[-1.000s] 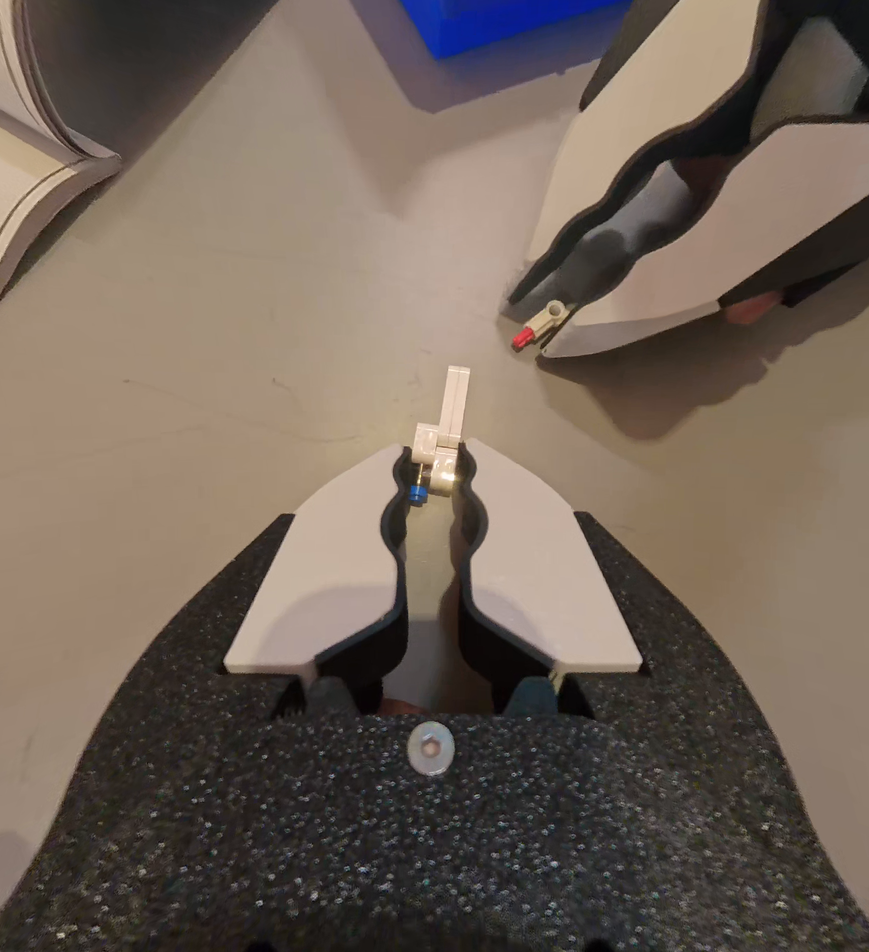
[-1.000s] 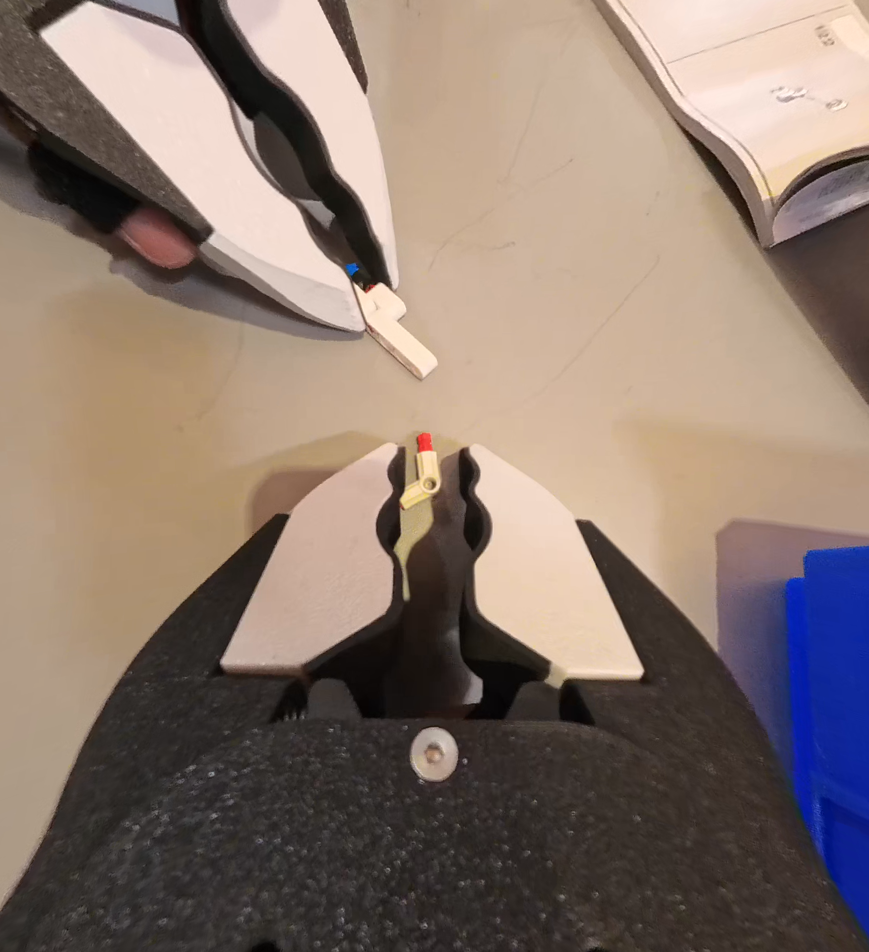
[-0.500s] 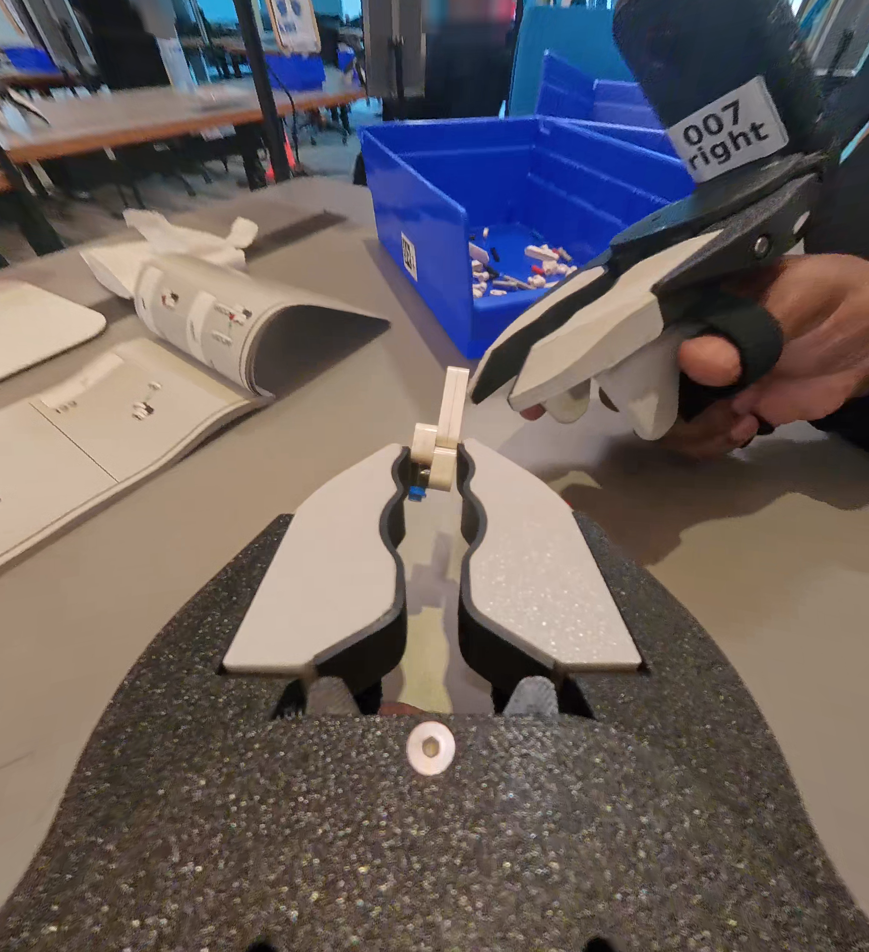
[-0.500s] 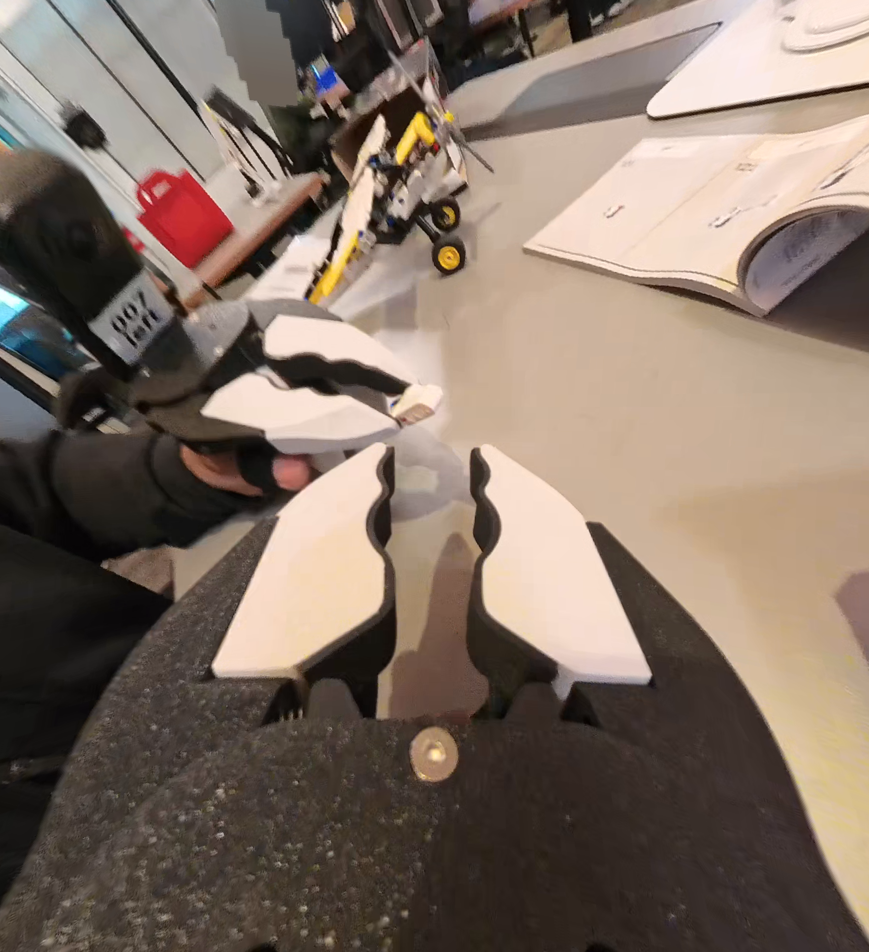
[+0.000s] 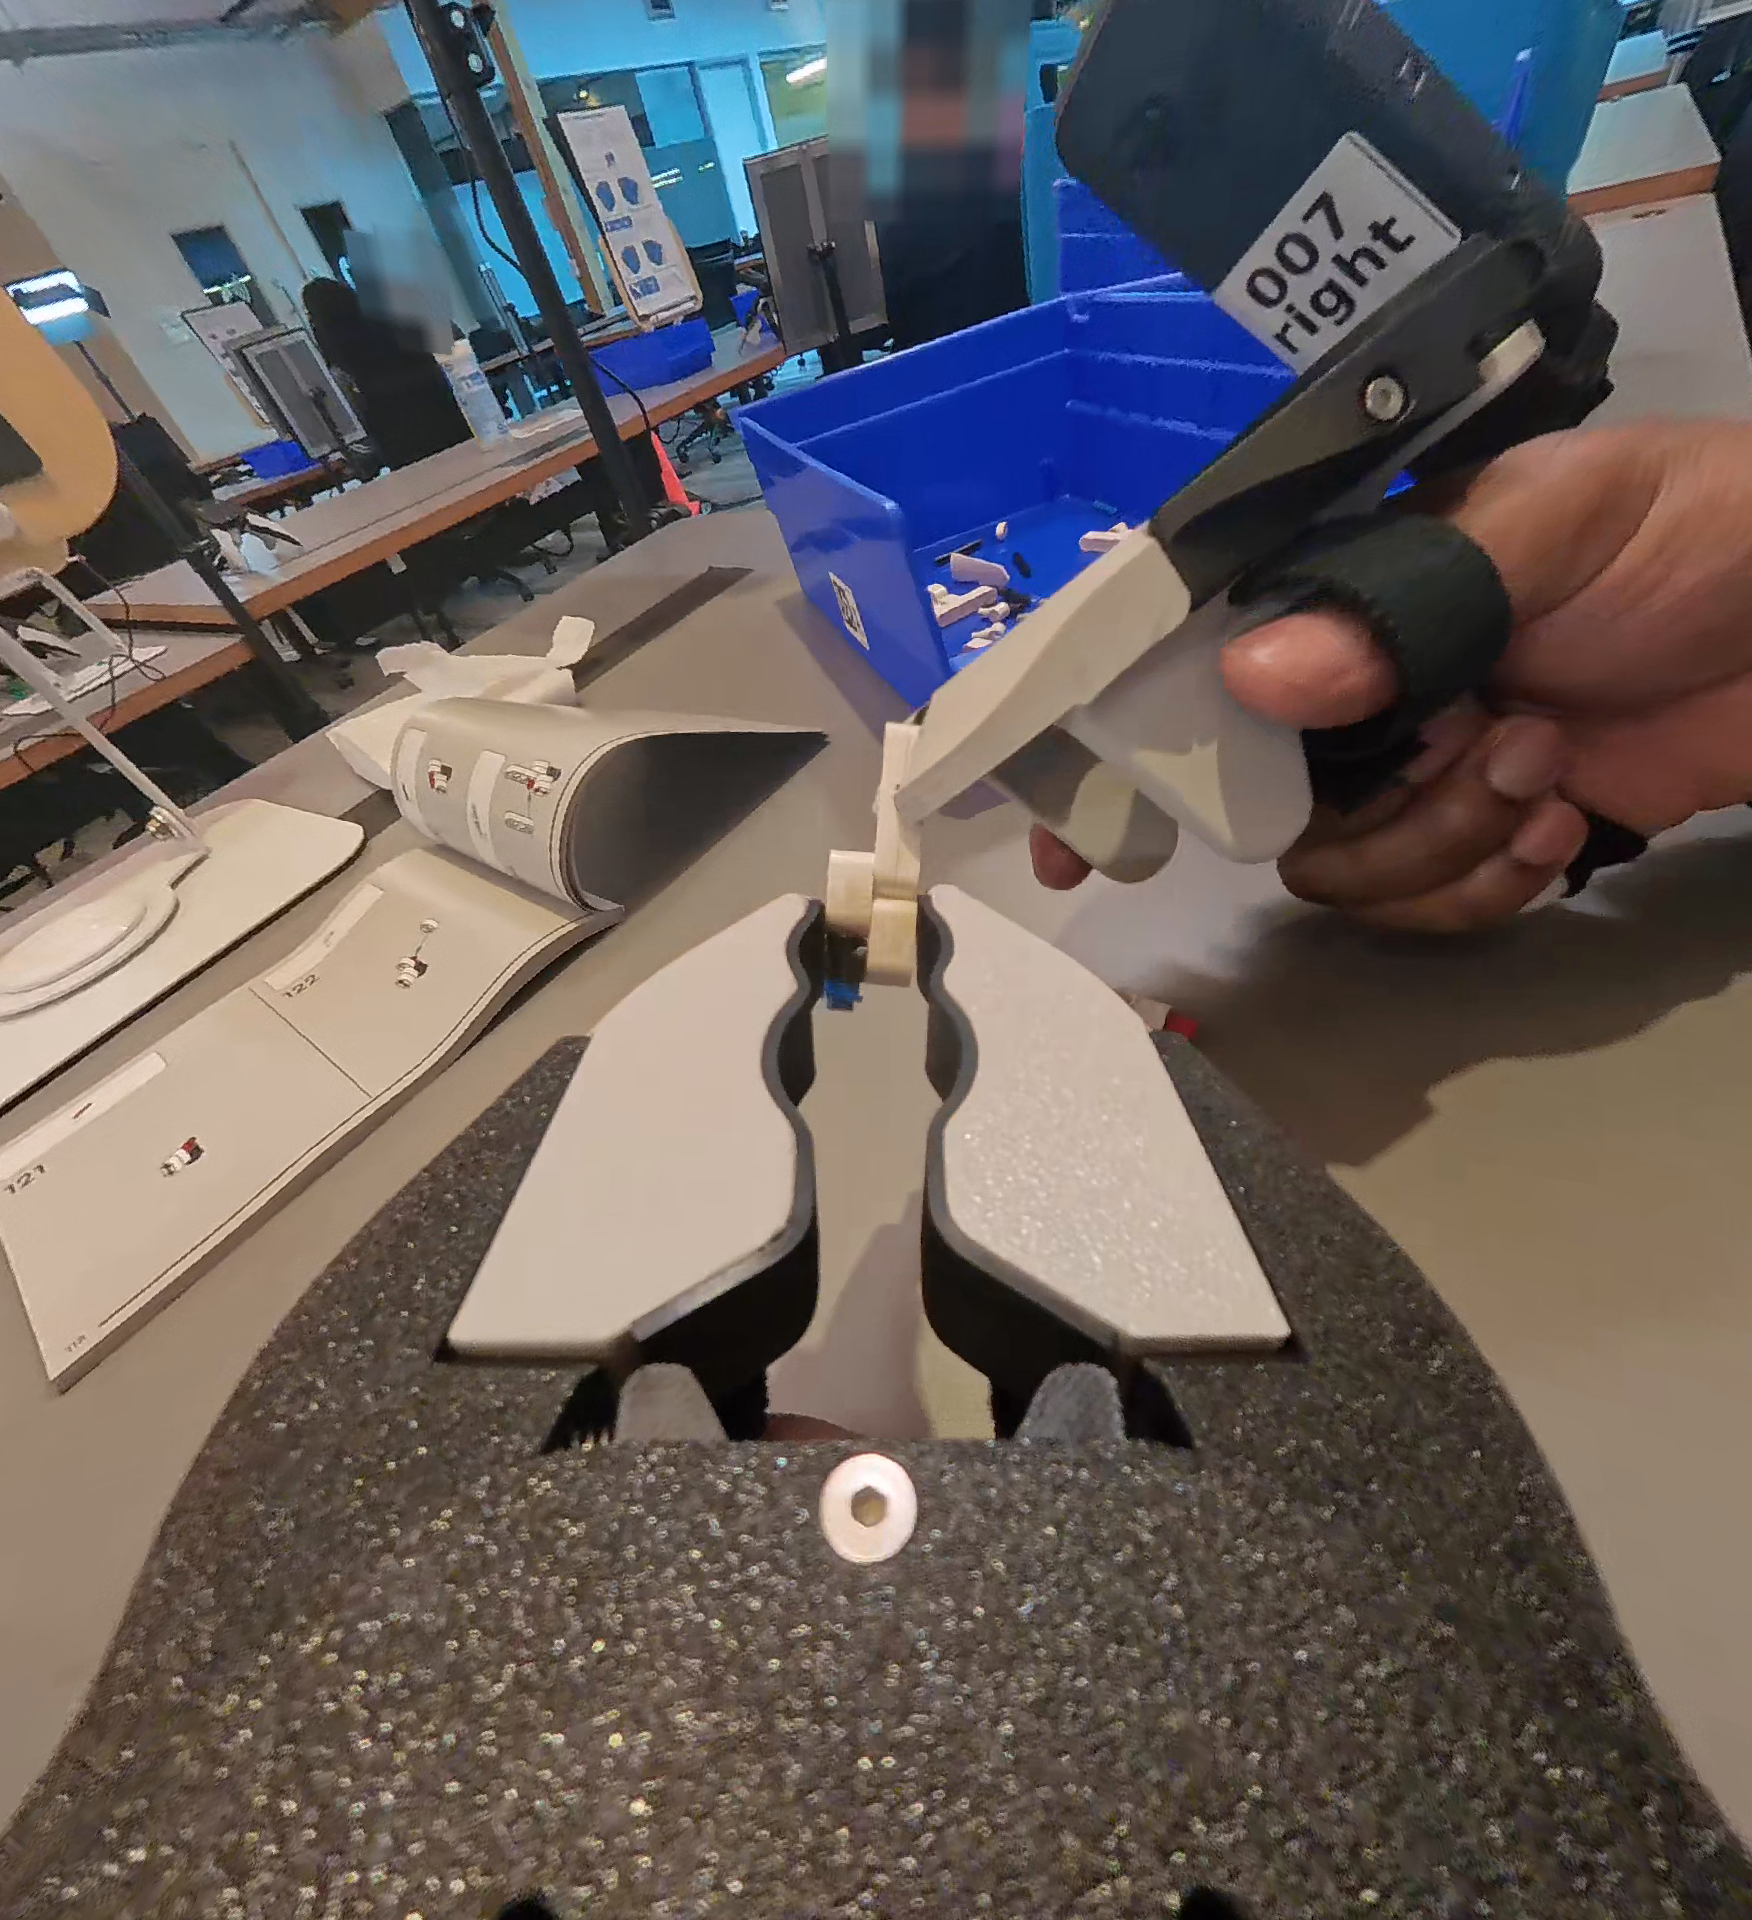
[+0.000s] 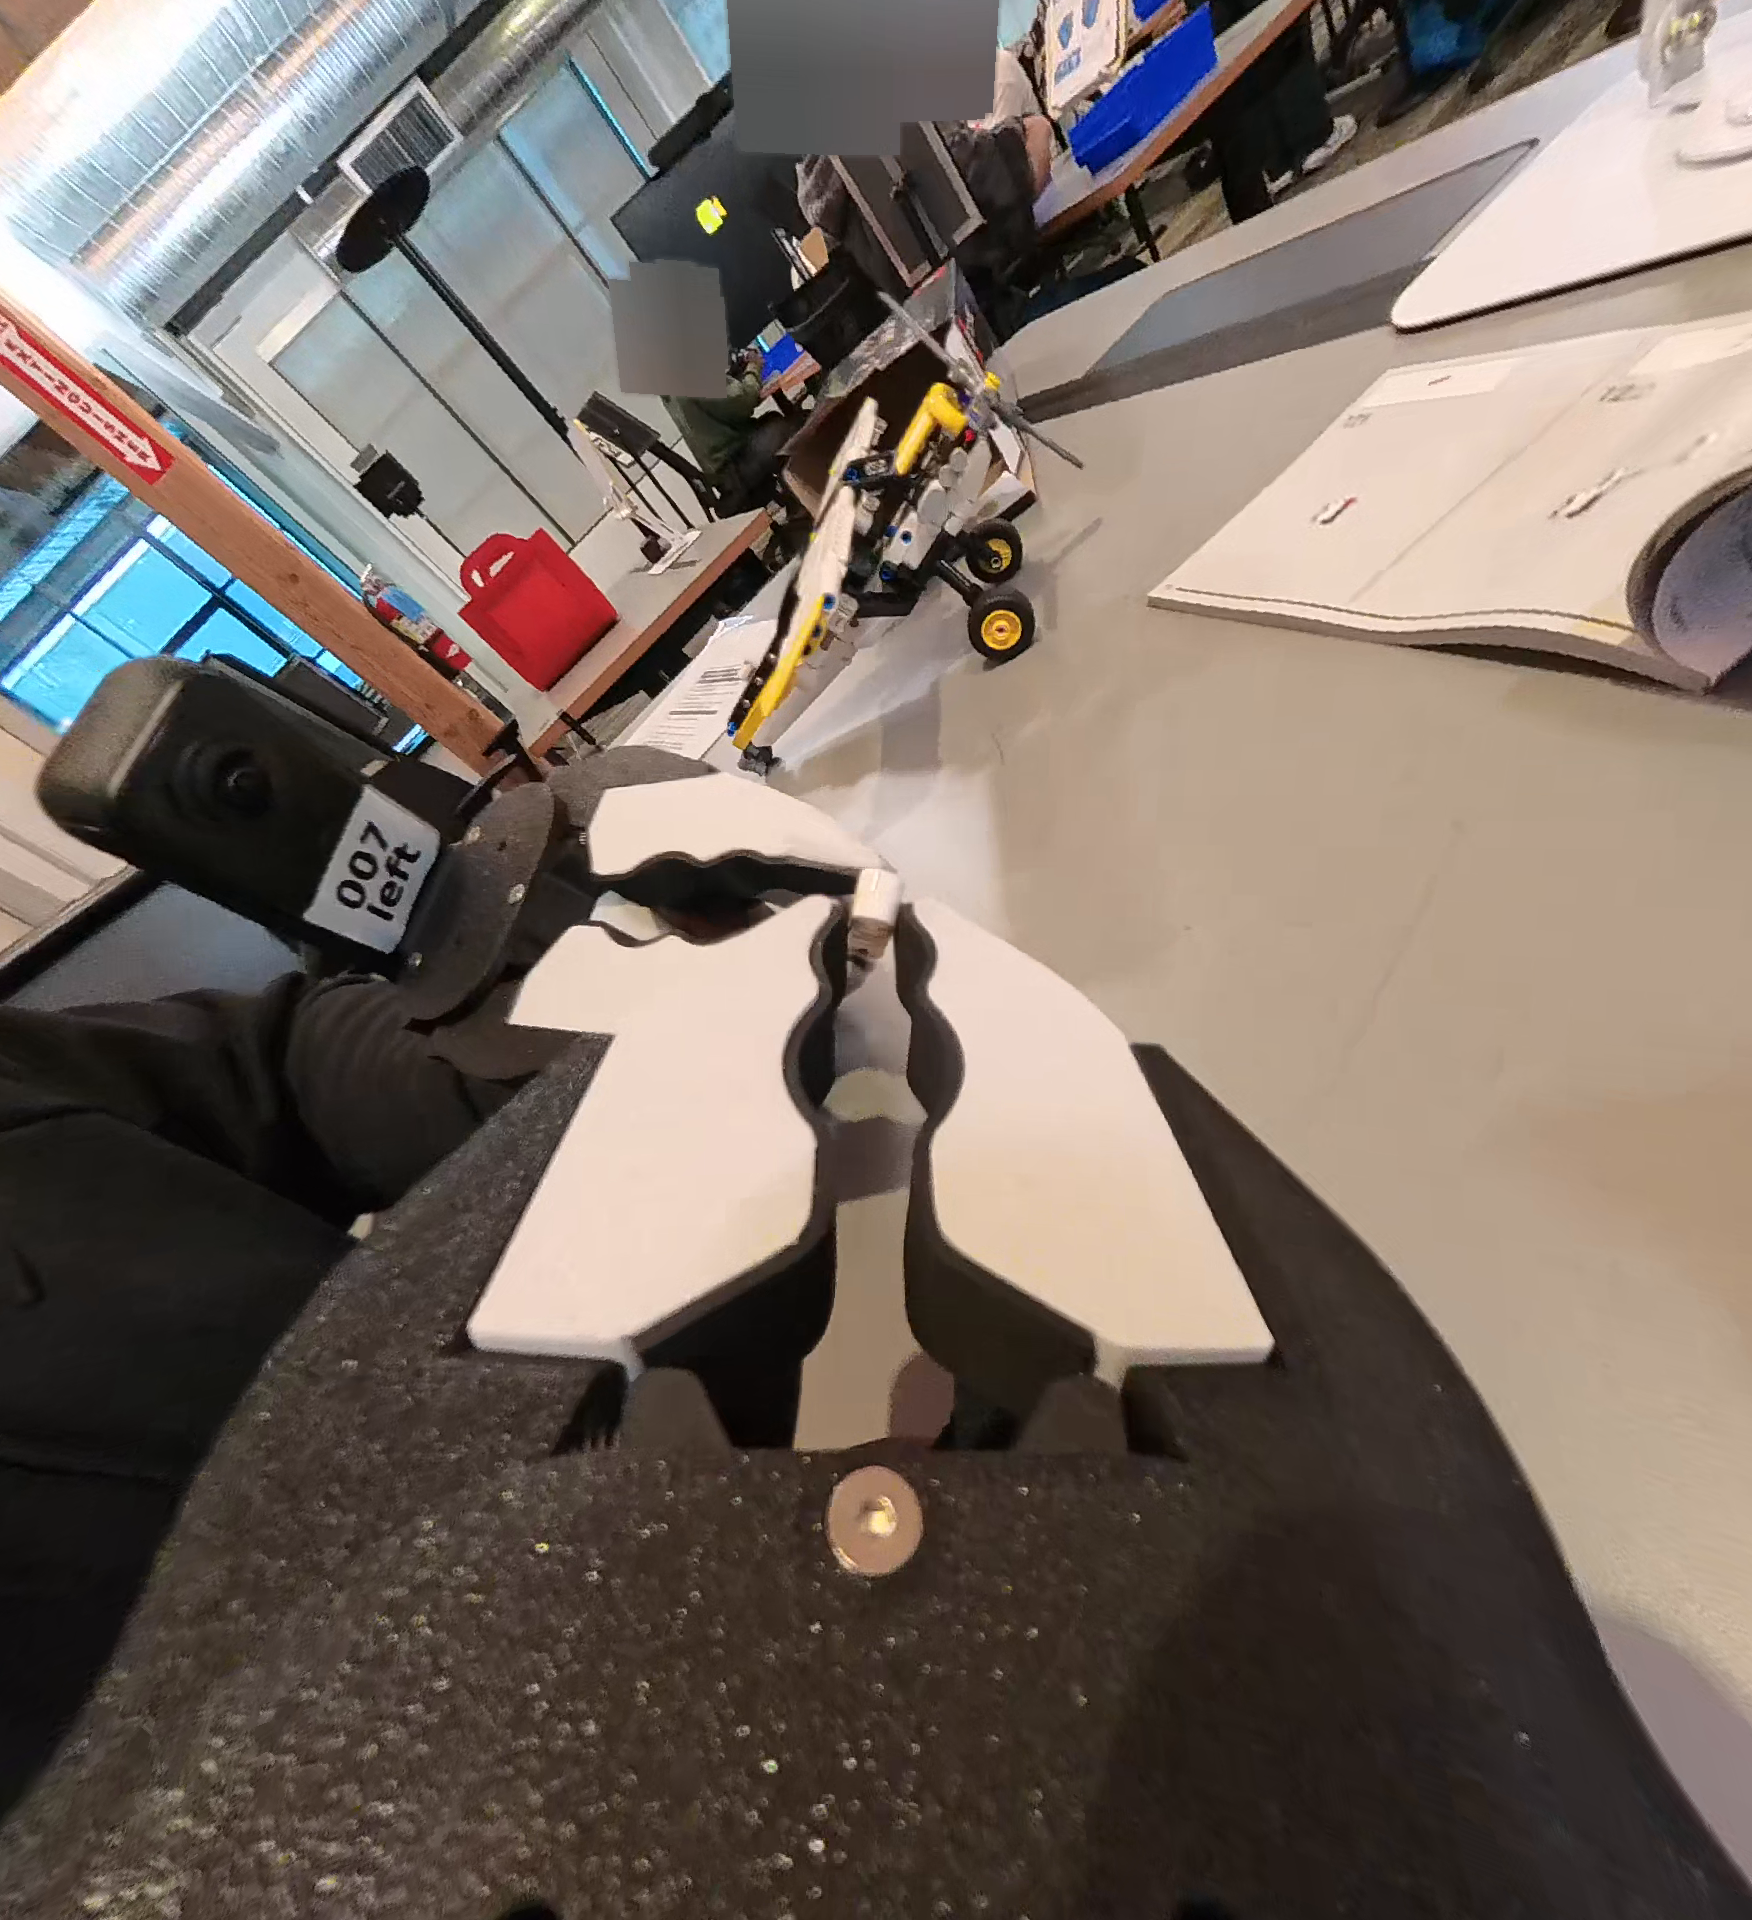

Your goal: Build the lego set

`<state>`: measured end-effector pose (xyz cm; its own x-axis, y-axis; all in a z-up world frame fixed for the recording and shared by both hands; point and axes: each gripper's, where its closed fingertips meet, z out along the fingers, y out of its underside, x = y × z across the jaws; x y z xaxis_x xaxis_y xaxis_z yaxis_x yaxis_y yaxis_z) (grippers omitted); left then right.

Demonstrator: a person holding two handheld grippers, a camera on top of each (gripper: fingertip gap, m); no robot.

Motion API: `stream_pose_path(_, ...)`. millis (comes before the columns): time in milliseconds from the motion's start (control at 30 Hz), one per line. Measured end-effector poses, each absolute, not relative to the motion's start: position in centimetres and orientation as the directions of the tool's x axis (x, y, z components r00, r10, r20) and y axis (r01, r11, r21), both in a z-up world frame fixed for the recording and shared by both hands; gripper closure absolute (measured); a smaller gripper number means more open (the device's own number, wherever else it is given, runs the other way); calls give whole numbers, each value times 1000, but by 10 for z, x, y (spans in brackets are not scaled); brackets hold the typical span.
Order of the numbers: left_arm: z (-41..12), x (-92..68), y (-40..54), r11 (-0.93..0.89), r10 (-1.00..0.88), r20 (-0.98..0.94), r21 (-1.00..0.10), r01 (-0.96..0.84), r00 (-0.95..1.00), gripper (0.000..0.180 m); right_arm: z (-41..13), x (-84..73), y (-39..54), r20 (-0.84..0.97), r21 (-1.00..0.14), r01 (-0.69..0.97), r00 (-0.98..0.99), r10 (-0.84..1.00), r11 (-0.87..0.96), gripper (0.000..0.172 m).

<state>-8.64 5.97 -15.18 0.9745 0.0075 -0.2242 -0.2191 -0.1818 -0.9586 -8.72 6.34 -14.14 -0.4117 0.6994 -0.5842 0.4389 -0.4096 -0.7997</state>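
Left gripper (image 5: 867, 940) pinches an upright white toy piece (image 5: 891, 831); right gripper (image 6: 867, 930), from the right, clamps its top end.

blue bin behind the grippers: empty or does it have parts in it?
Has parts. The blue bin is open-topped, with small white pieces scattered across its floor; far from full.
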Motion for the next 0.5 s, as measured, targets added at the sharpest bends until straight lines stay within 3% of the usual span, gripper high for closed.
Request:
stream_pose_path(133, -148, -81, 58, -164, -68, -197, -965, -206, 978, 156, -138, -82, 60, -501, -853, 419, -485, 717, -312, 164)
stream_pose_path(267, -134, -65, 50, -122, -271, -75, -986, -111, 960, 152, -133, -70, 51, -370, -913, 381, -624, 688, -145, 164)
stream_pose_path(367, -136, -54, 45, -180, -381, 22, -982, -50, 924, 152, -133, -59, 45, -268, -942, 334, -718, 642, -19, 164)
stream_pose_path(500, -148, -45, 44, -239, -423, 15, -966, -95, 906, 156, -131, -49, 36, -202, -954, 291, -795, 572, 67, 164)
